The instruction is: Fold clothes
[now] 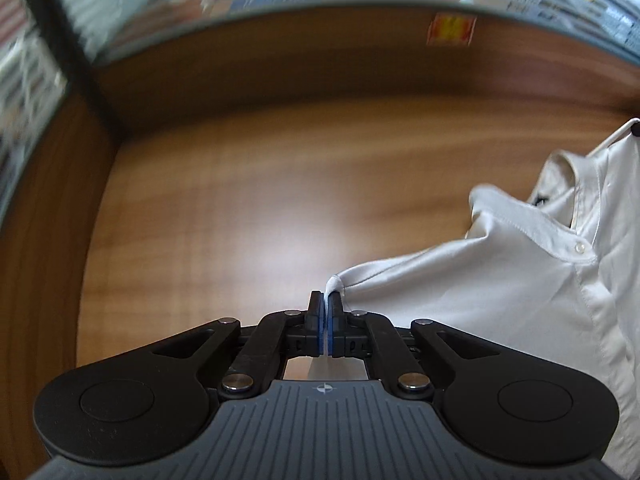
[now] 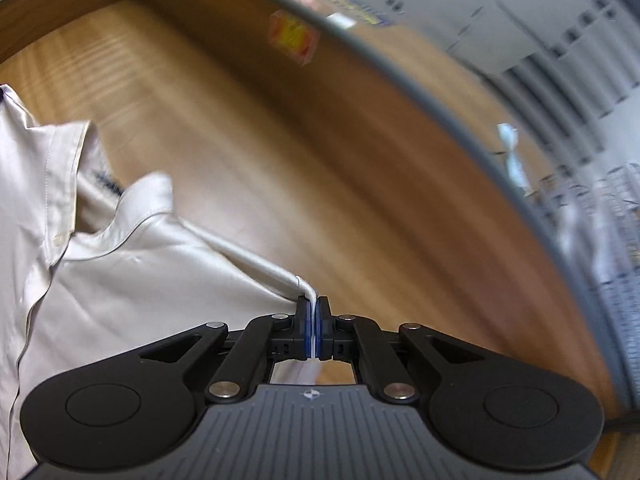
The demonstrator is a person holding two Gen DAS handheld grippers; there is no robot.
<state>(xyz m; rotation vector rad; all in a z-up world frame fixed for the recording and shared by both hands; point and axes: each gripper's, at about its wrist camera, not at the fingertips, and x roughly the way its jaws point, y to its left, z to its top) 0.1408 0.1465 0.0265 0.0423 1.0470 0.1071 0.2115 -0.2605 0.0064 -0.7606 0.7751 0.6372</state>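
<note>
A wooden table [image 1: 248,208] with raised wooden edges lies under us, a white shirt [image 1: 500,280] stretched between both grippers.

Nearest in the left wrist view, our left gripper [image 1: 327,304] is pinched tight on a shirt corner, the cloth spreading right toward the collar [image 1: 560,216] and a button [image 1: 579,247]. In the right wrist view, our right gripper [image 2: 312,306] is clamped on the opposite corner, the shirt running left. Farther off, a red-and-yellow sticker [image 2: 292,38] marks the far wall; only the right view shows grey cabinets [image 2: 520,20] beyond.
</note>
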